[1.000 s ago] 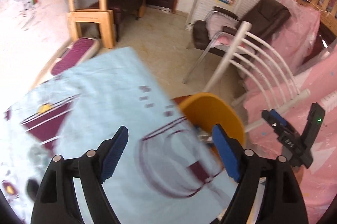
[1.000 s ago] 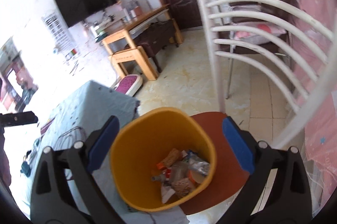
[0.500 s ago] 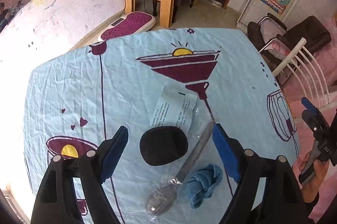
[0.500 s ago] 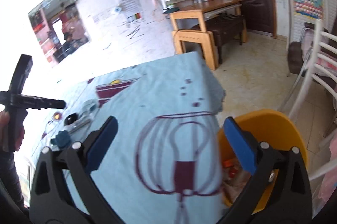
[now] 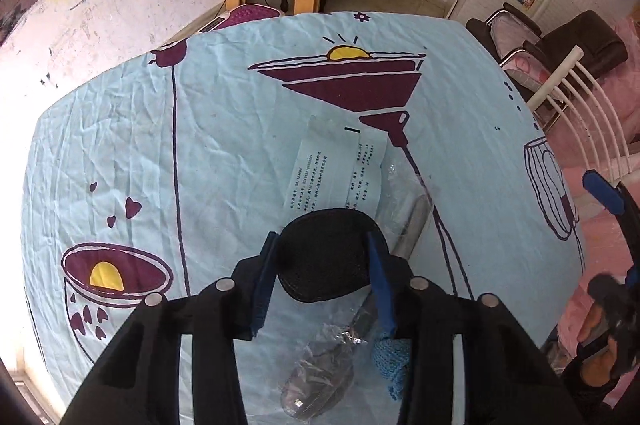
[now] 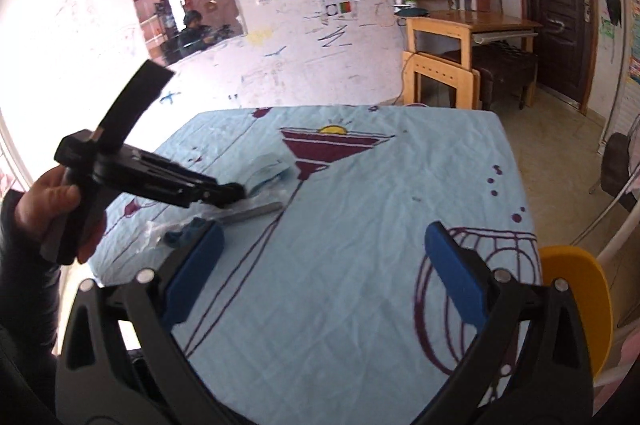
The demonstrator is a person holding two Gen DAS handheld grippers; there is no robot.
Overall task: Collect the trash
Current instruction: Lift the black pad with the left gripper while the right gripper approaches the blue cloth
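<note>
The left gripper (image 5: 322, 267) has its blue pads (image 5: 378, 271) either side of a black oval pad (image 5: 326, 257) on the tablecloth (image 5: 200, 129), seemingly gripping it as trash. Just beyond lies a printed slip (image 5: 336, 173). Only the right view shows the spread, empty right gripper (image 6: 318, 265) and yellow bin (image 6: 580, 301) past the table edge.

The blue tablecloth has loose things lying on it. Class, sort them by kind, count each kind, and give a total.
Black pad: 1
Printed paper slip: 1
Clear plastic wrapper: 1
Grey stick: 1
Blue knitted cloth: 1
Total: 5
</note>
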